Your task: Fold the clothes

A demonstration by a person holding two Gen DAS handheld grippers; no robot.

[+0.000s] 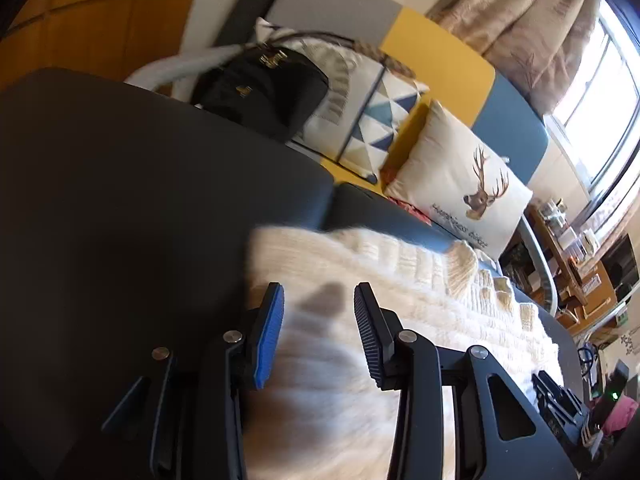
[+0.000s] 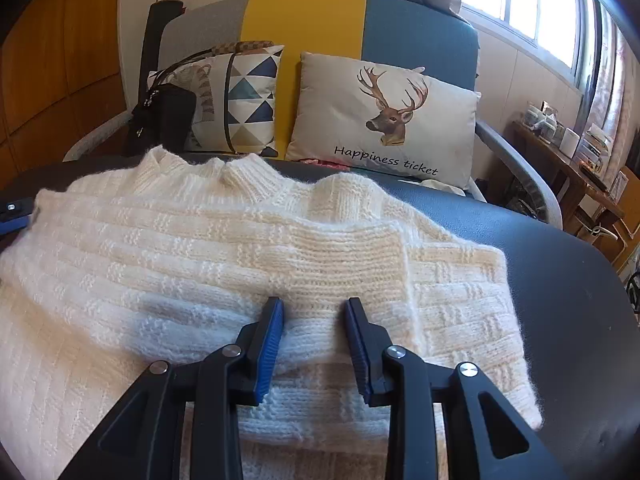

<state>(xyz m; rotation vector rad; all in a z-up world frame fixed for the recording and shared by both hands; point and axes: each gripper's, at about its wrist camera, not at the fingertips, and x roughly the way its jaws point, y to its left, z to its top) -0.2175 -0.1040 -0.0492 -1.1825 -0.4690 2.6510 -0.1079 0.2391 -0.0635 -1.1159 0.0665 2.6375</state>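
Cream knitted sweater (image 2: pixel 168 248) spread flat on the dark counter (image 2: pixel 560 280), collar at the far edge toward the sofa (image 2: pixel 304 24), so laid out square for folding. One sleeve (image 2: pixel 352 256) already turned in across the body on the right, its cuff end lying just beyond the right tongs (image 2: pixel 314 312); probably placed so to narrow the garment. Right tongs parted wide over that cuff, gripping nothing, low above the knit. Left tongs (image 1: pixel 319 300) likewise parted wide, empty, hovering over the sweater's left edge, blurred there. Cannot tell whether the left sleeve lies folded in. Cushions (image 2: pixel 384 120) and a black bag (image 2: pixel 164 120) well apart, on the sofa.
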